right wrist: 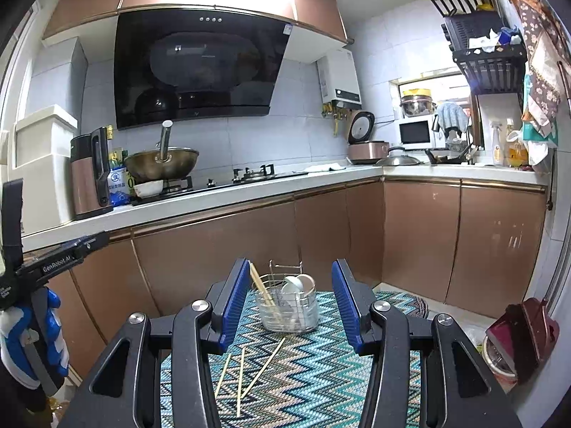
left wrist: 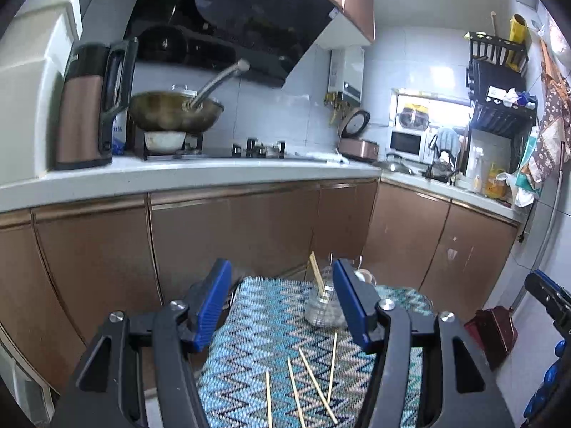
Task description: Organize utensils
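Observation:
A clear utensil holder [right wrist: 289, 306] with a wire frame stands on a zigzag-patterned mat [right wrist: 314, 374]. It holds a pair of wooden chopsticks [right wrist: 262, 290] and white spoons [right wrist: 296, 285]. Several loose chopsticks [right wrist: 249, 367] lie on the mat in front of it. In the left wrist view the holder [left wrist: 323, 305] sits far on the mat [left wrist: 257, 356] and loose chopsticks [left wrist: 314, 381] lie nearer. My left gripper [left wrist: 282, 303] is open and empty above the mat. My right gripper [right wrist: 291, 299] is open and empty, framing the holder from a distance.
Brown cabinets [right wrist: 249, 249] and a white counter [right wrist: 214, 199] run behind the mat. A wok [right wrist: 160, 164] sits on the stove, a kettle [right wrist: 89, 174] to its left. A dark red dustpan [right wrist: 521, 335] stands on the floor at right.

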Demonstrator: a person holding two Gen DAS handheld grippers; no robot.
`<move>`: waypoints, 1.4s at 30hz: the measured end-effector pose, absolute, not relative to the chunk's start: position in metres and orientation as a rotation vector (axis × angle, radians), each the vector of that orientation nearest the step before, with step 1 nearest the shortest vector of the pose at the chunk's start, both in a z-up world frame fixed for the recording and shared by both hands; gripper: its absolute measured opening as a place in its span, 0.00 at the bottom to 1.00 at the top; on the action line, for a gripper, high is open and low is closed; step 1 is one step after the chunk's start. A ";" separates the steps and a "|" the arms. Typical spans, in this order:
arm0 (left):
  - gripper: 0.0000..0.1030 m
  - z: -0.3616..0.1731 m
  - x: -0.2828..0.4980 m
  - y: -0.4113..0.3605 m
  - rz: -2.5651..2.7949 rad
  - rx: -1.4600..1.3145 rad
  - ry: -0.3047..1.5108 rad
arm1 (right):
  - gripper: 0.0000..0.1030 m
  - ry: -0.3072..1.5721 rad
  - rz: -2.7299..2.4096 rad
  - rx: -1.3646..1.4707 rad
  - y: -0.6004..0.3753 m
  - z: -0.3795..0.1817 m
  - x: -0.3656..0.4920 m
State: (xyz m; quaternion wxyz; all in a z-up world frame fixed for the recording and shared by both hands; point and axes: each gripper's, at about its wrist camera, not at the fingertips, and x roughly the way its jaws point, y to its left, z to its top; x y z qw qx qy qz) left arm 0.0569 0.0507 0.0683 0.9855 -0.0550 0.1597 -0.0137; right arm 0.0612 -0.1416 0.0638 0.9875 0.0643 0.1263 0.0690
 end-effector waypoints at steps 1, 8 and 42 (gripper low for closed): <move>0.56 0.067 0.058 0.052 -0.029 -0.114 0.333 | 0.46 0.260 0.141 0.128 -0.141 0.063 0.061; 0.56 0.036 0.079 0.060 -0.043 -0.124 0.445 | 0.44 0.329 0.184 0.141 -0.137 0.051 0.078; 0.25 -0.195 0.246 0.068 -0.152 -0.221 1.219 | 0.21 1.080 0.376 0.236 -0.060 -0.193 0.341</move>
